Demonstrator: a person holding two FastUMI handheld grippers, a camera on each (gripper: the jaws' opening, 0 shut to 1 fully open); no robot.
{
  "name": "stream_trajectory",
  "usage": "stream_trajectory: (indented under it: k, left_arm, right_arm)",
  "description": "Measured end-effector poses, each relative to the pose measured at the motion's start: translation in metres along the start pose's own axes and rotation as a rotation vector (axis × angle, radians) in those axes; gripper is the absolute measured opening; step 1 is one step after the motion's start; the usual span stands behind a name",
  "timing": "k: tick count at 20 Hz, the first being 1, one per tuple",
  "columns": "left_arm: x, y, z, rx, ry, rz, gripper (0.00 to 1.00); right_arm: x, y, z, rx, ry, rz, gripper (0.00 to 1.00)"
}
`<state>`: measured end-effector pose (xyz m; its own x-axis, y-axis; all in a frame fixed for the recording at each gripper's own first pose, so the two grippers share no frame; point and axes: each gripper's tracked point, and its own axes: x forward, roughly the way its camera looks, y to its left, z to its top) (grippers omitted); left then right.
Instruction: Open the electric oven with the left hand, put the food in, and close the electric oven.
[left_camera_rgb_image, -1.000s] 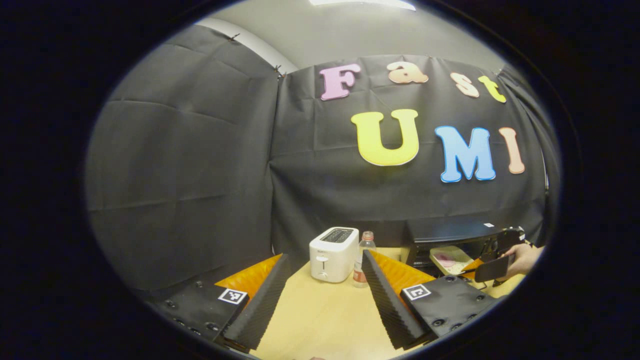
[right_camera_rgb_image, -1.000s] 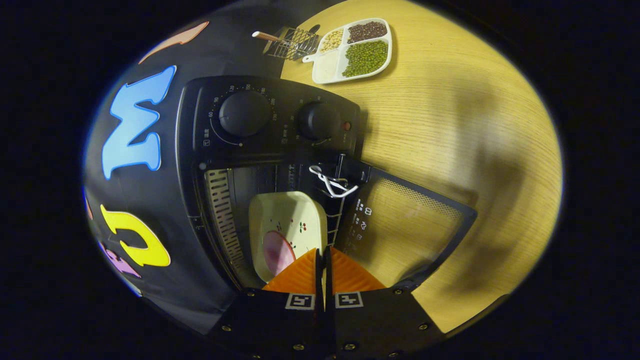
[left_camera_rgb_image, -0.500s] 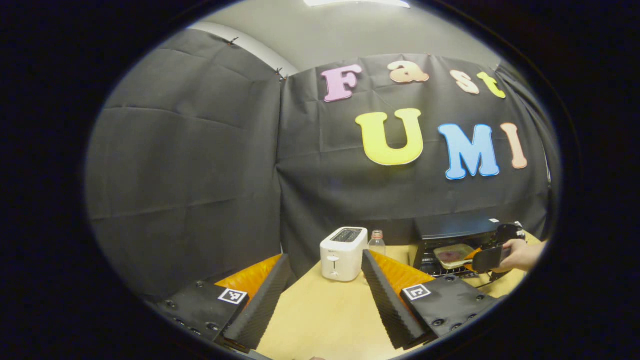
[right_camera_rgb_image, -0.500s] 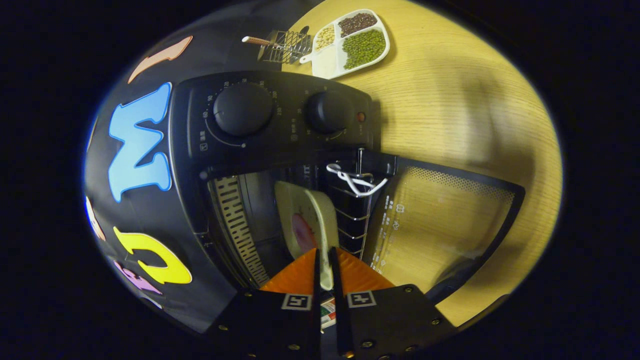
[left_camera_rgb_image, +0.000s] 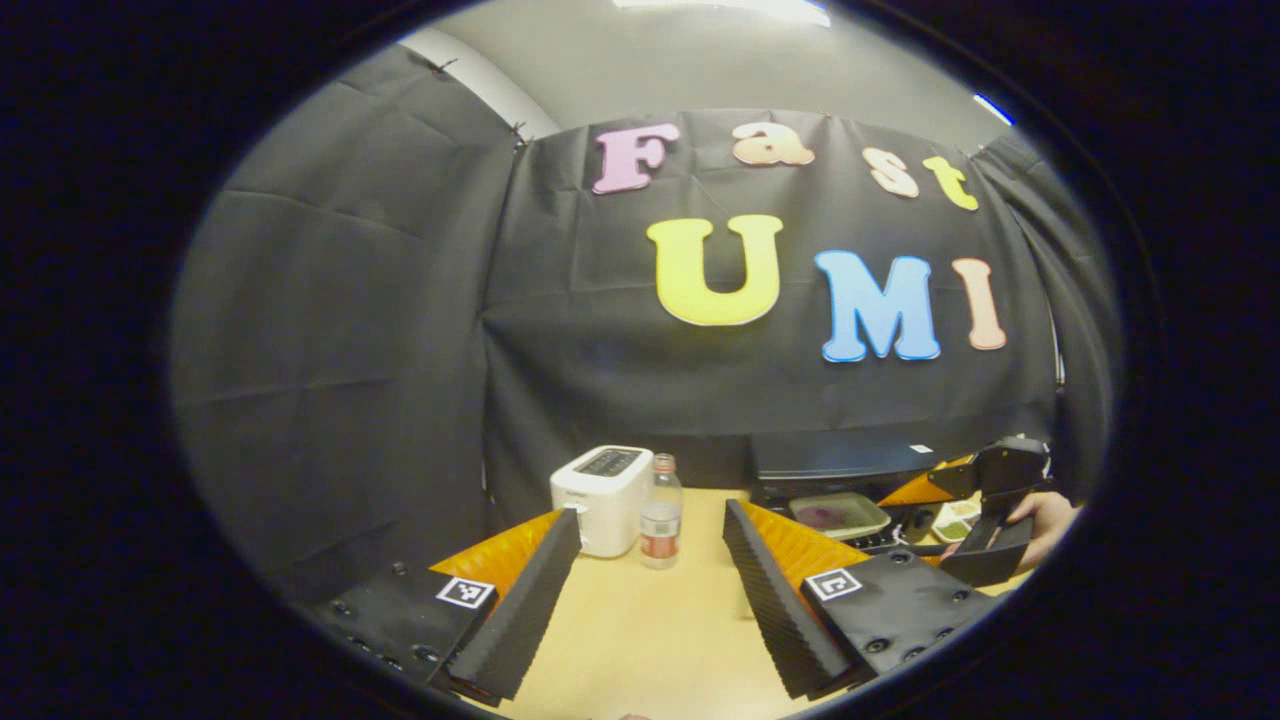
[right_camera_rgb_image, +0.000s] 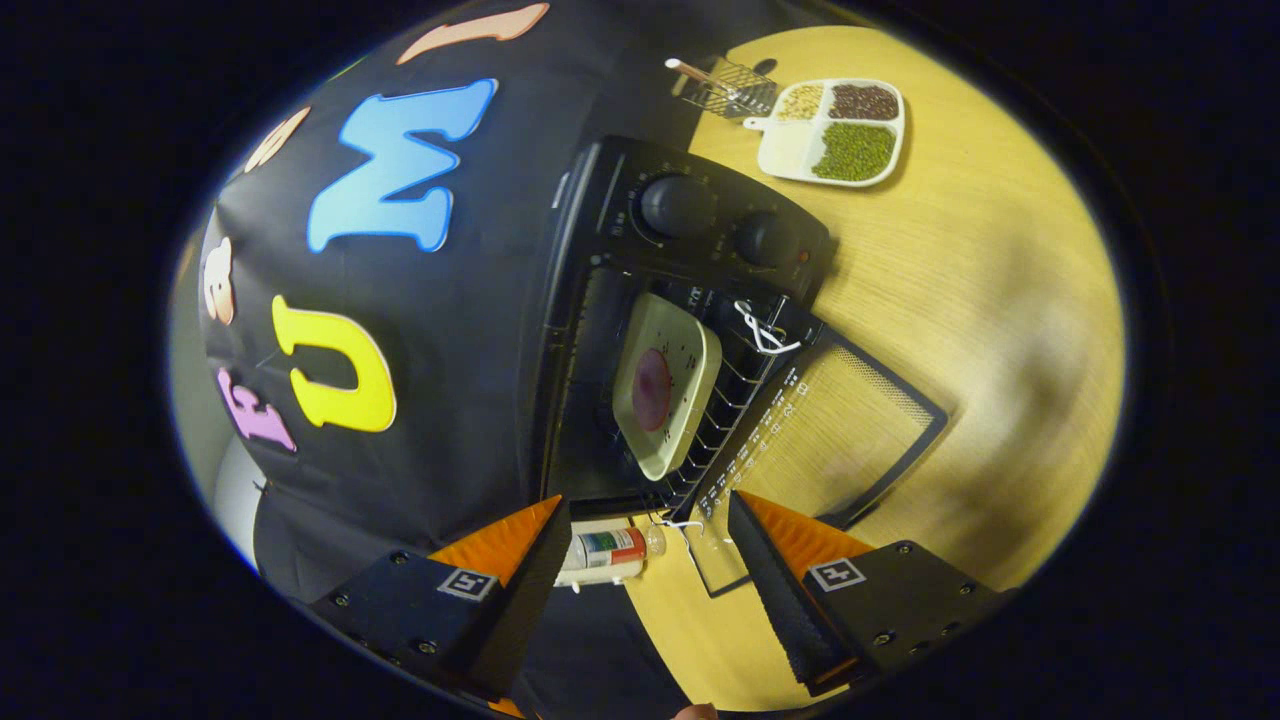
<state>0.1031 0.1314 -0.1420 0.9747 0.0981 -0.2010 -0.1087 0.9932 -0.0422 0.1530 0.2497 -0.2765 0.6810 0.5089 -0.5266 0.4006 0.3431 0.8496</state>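
On the oven's wire rack, inside the electric oven with its door dropped open, sits the food plate. Right gripper released, clear of it; left gripper spread wide over the desk, holding nothing.

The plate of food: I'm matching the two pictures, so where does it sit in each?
Left gripper view: the plate lies low right, inside the open oven.
Right gripper view: the plate lies near the middle, on the oven's rack.
Shared landmark: the bottle beside the oven.
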Motion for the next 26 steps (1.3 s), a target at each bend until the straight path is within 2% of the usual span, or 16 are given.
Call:
stream_trajectory:
  k: [2, 4, 9, 10, 11, 12, 13, 15, 19, 20, 25, 26]
  left_arm:
    - [0.009, -0.026, -0.016, -0.013, 0.032, -0.051, 0.91]
    - [0.013, -0.05, -0.03, -0.028, 0.068, -0.101, 1.0]
    - [0.022, -0.1, -0.073, -0.007, 0.156, -0.202, 1.0]
    - [0.022, -0.11, -0.082, -0.011, 0.183, -0.221, 0.91]
    - [0.023, -0.119, -0.093, -0.017, 0.207, -0.24, 0.97]
    - [0.024, -0.129, -0.103, -0.023, 0.234, -0.258, 0.97]
    - [0.026, -0.137, -0.113, -0.026, 0.258, -0.274, 1.0]
    - [0.029, -0.15, -0.134, -0.027, 0.313, -0.304, 0.97]
    - [0.036, -0.175, -0.17, -0.013, 0.408, -0.365, 1.0]
    - [0.037, -0.18, -0.18, -0.012, 0.436, -0.377, 0.98]
    - [0.047, -0.195, -0.231, -0.014, 0.574, -0.387, 0.98]
    - [0.049, -0.197, -0.238, -0.015, 0.595, -0.385, 1.0]
  right_arm:
    - [-0.025, -0.003, 0.002, -0.097, -0.005, -0.004, 0.97]
    - [-0.051, -0.002, 0.009, -0.218, -0.041, 0.005, 0.97]
    - [-0.11, -0.003, 0.023, -0.479, -0.103, 0.01, 0.98]
    - [-0.12, -0.003, 0.028, -0.522, -0.124, 0.009, 0.98]
    - [-0.129, -0.003, 0.035, -0.565, -0.152, 0.0, 0.97]
    - [-0.139, -0.004, 0.04, -0.612, -0.179, -0.004, 0.98]
    - [-0.149, -0.005, 0.047, -0.664, -0.208, -0.016, 0.97]
    - [-0.169, -0.007, 0.058, -0.783, -0.262, -0.044, 0.97]
    - [-0.205, -0.007, 0.076, -0.984, -0.367, -0.115, 0.98]
    - [-0.213, -0.006, 0.08, -1.026, -0.391, -0.128, 0.97]
    - [-0.253, -0.001, 0.1, -1.209, -0.524, -0.235, 0.97]
    - [-0.259, -0.001, 0.106, -1.229, -0.552, -0.259, 0.97]
